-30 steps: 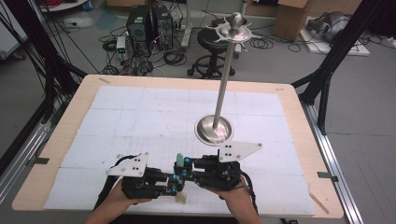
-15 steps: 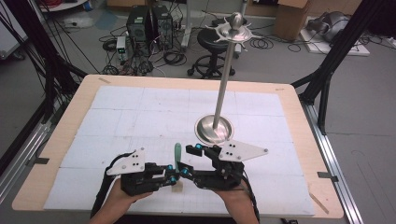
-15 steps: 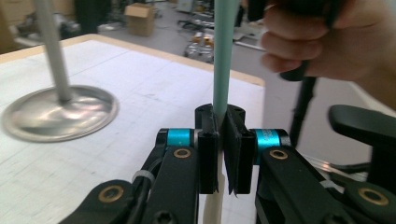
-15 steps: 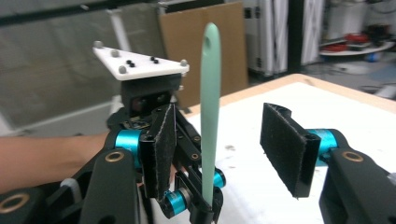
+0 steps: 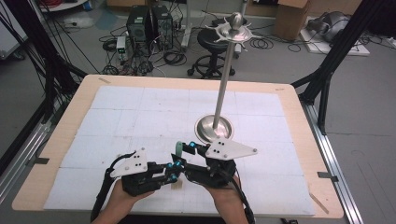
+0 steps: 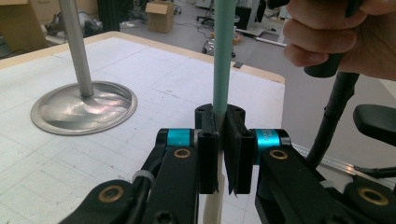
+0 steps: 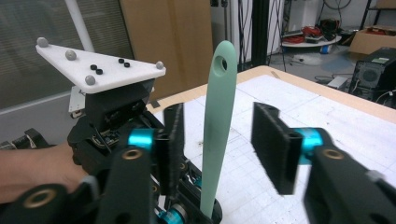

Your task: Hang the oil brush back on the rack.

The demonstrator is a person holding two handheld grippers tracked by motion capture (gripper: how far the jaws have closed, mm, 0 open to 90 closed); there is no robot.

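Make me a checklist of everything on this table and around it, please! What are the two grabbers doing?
Surface: wooden table covered by a white gridded mat.
Job's things: a mint-green utensil handle standing upright; a tall metal stand with a round base.
Clutter: nothing seen on the mat.
Grippers: left gripper shut on the handle, fingers pinching it low down; right gripper open, with the handle between its fingers, not touching.
Cables: black cables trail from each gripper toward the person's hands.
Surroundings: black stool, computer towers, floor wires, cardboard boxes.
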